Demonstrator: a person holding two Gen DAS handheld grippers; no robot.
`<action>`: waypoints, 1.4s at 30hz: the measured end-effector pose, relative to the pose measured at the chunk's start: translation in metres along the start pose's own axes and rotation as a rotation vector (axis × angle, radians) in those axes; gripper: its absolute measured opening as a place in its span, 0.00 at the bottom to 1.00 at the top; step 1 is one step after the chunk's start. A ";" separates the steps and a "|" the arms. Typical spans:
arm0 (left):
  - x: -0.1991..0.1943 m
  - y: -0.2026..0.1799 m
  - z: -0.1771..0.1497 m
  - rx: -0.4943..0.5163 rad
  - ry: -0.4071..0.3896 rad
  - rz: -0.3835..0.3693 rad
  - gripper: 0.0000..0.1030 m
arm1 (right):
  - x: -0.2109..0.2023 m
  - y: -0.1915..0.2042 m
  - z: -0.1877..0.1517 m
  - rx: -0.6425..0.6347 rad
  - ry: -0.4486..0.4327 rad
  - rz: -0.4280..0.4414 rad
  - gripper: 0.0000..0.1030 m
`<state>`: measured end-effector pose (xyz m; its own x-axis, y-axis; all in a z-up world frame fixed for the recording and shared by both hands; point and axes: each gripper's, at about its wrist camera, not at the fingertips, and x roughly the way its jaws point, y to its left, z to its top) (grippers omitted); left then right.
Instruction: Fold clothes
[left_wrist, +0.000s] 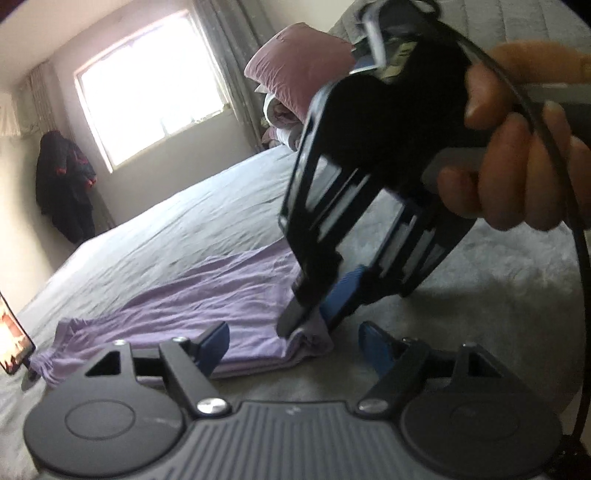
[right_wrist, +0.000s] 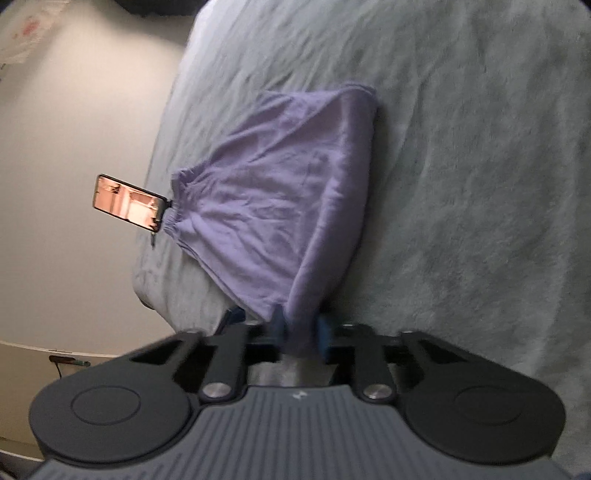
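A lilac garment (left_wrist: 207, 306) (right_wrist: 266, 206) with a gathered elastic band at one end lies folded on the grey bed sheet (left_wrist: 166, 229) (right_wrist: 461, 184). My right gripper (right_wrist: 300, 328) is shut on the garment's near folded corner, and cloth fills the gap between its blue pads. The left wrist view shows that same right gripper (left_wrist: 314, 317) coming down from the upper right, held by a person's hand (left_wrist: 517, 177), its tips pinching the corner. My left gripper (left_wrist: 293, 345) stands open just in front of that corner, its blue fingers (left_wrist: 214, 343) wide apart and holding nothing.
A phone (left_wrist: 11, 339) (right_wrist: 127, 203) with a lit screen stands propped at the bed's edge beside the garment's banded end. A pink pillow (left_wrist: 295, 74) and bedding are piled at the bed's far end. Dark clothes (left_wrist: 62, 184) hang by the bright window (left_wrist: 147, 85).
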<state>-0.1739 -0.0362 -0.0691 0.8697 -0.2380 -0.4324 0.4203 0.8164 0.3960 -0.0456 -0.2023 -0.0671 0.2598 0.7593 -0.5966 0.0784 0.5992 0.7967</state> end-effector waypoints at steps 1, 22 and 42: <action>0.001 -0.001 0.000 0.015 -0.007 0.005 0.77 | 0.000 0.001 0.000 0.000 -0.001 0.004 0.14; 0.027 -0.016 -0.008 -0.047 -0.052 0.117 0.19 | -0.045 -0.029 0.025 0.101 -0.153 0.029 0.45; 0.027 0.020 -0.012 -0.270 -0.032 0.000 0.04 | 0.001 -0.018 0.044 0.031 -0.411 -0.014 0.10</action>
<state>-0.1453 -0.0201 -0.0822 0.8792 -0.2510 -0.4050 0.3397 0.9262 0.1633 -0.0047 -0.2236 -0.0774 0.6211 0.5824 -0.5245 0.1122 0.5963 0.7949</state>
